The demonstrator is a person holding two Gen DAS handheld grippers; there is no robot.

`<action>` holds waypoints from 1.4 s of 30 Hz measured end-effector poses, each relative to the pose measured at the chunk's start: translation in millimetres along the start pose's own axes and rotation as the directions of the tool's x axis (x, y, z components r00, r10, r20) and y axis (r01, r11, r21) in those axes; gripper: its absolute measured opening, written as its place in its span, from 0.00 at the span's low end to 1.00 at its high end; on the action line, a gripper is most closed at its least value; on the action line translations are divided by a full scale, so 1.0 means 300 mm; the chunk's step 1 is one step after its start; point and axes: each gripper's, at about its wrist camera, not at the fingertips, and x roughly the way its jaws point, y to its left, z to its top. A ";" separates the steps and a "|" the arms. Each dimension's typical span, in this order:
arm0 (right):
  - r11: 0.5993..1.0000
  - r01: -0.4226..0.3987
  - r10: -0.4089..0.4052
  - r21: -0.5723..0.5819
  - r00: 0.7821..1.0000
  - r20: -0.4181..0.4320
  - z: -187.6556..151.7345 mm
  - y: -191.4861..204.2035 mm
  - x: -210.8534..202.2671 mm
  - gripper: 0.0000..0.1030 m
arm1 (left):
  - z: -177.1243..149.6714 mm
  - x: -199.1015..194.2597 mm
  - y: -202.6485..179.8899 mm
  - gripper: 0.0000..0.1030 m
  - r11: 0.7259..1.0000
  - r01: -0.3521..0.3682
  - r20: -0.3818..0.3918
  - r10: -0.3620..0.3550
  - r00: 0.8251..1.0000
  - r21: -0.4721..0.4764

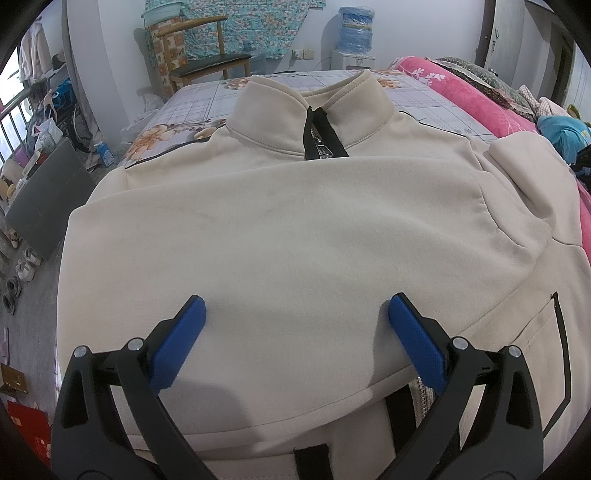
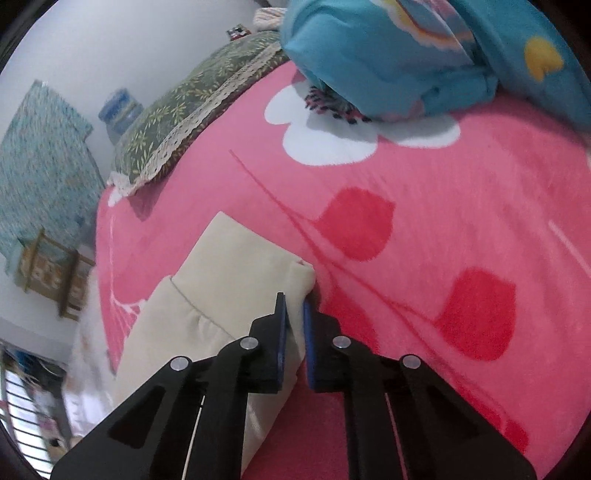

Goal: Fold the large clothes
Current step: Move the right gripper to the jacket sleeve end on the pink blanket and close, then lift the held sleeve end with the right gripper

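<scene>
left wrist view: a large cream jacket (image 1: 280, 229) lies spread on a bed (image 1: 207, 99) with a floral checked sheet, collar at the far end and a black zipper (image 1: 317, 136) running down from it. one sleeve is folded across the chest, forming a wide band from left to right. the left gripper (image 1: 297, 314) hovers over the lower part of this band, its two blue pads (image 1: 181, 339) standing wide apart with only flat cloth beneath them and nothing pinched. a black-edged pocket (image 1: 554, 354) shows at the lower right. a pink blanket (image 1: 480, 99) lies along the right side of the bed. beyond the bed stand a wooden chair (image 1: 207, 62) and a water bottle (image 1: 356, 29) on a dispenser. shoes sit on the floor at the left.

right wrist view: the right gripper (image 2: 294, 314) is clamped on the jacket's sleeve cuff (image 2: 240, 258), its blue pads (image 2: 308, 332) drawn close together with the cream cloth of the cuff's near corner squeezed between them. the cuff lies on the pink blanket (image 2: 424, 229), which bears white and red flower shapes. a green patterned pillow (image 2: 192, 114) with lace edging lies further back at the left, and a blue bundle of cloth (image 2: 424, 48) rests at the top right.
</scene>
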 end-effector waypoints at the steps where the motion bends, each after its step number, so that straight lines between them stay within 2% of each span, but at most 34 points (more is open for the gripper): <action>1: 1.000 0.016 -0.015 -0.023 1.000 0.015 -0.002 0.013 -0.016 0.08 | 0.000 0.000 0.001 0.94 1.000 -0.001 0.000 0.001 1.000 0.000; 5: 0.995 0.048 -0.041 -0.090 0.996 0.080 -0.002 0.063 -0.084 0.08 | 0.000 0.000 0.001 0.94 1.000 0.000 0.000 0.000 1.000 0.000; 9: 0.988 0.052 -0.033 -0.145 0.991 0.128 -0.007 0.106 -0.163 0.08 | 0.000 0.000 0.001 0.94 1.000 0.000 0.000 0.000 1.000 0.000; 19: 0.970 -0.015 0.070 -0.241 0.973 0.219 -0.054 0.224 -0.420 0.08 | -0.001 0.001 0.002 0.94 1.000 0.000 0.001 0.000 1.000 0.000; 28: 0.954 -0.063 0.143 -0.293 0.955 0.261 -0.118 0.303 -0.610 0.07 | -0.001 0.001 0.000 0.94 1.000 0.000 0.001 0.000 1.000 0.000; 34: 0.951 -0.089 0.172 -0.296 0.949 0.265 -0.165 0.329 -0.668 0.07 | -0.001 -0.007 0.008 0.93 1.000 0.009 0.009 -0.009 1.000 -0.010; 37: 0.947 -0.109 0.193 -0.303 0.945 0.263 -0.196 0.356 -0.694 0.07 | -0.001 -0.041 0.022 0.93 0.999 -0.026 0.025 0.027 0.999 -0.040; 42: 0.926 -0.148 0.248 -0.348 0.932 0.263 -0.254 0.436 -0.755 0.07 | 0.004 -0.199 0.066 0.92 0.996 -0.019 0.086 0.026 0.996 -0.086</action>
